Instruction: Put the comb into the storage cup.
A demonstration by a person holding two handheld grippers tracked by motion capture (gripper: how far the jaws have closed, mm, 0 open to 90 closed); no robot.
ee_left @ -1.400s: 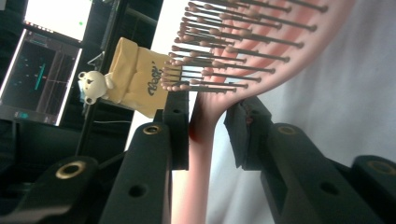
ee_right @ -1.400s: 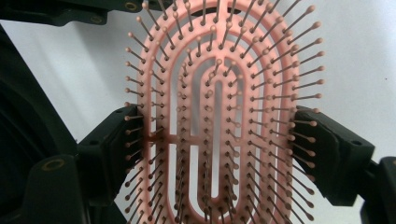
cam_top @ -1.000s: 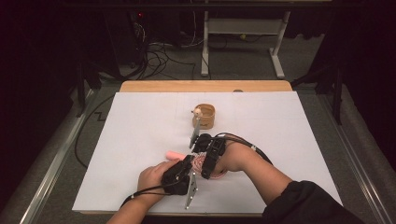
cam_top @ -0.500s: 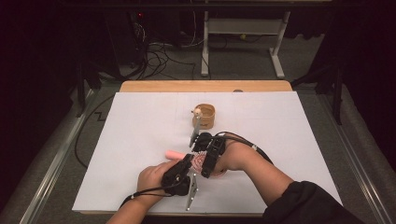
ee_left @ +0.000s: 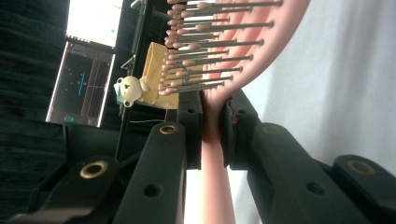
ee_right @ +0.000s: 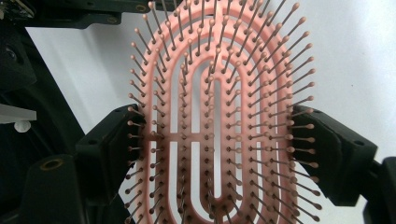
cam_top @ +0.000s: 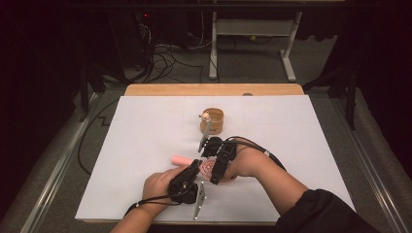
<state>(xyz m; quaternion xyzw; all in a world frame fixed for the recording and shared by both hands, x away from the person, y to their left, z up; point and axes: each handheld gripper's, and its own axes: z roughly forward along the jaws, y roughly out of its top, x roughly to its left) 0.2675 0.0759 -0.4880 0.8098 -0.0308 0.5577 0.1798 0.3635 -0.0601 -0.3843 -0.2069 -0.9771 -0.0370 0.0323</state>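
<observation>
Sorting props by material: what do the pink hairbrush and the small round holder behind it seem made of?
Hairbrush: likely moulded plastic, matte pink, one-piece slotted frame; thin, possibly metal pins with pink ball tips. Round holder: looks like pale wood or bamboo, tan and unglossy, though too small to be sure.

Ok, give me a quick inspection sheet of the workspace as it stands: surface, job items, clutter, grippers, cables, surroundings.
Surface: white table top, wooden strip along its far edge.
Job's things: pink hairbrush, vented head with ball-tipped bristles, held between both grippers near the front of the table.
Clutter: round wooden holder with a small bear figure, farther back.
Grippers: left gripper shut on the brush's neck; right gripper grips the head by its two side edges.
Cables: one trails from each gripper; a tangle lies on the floor behind.
Surroundings: dark room, lit screens, white stand legs.
</observation>
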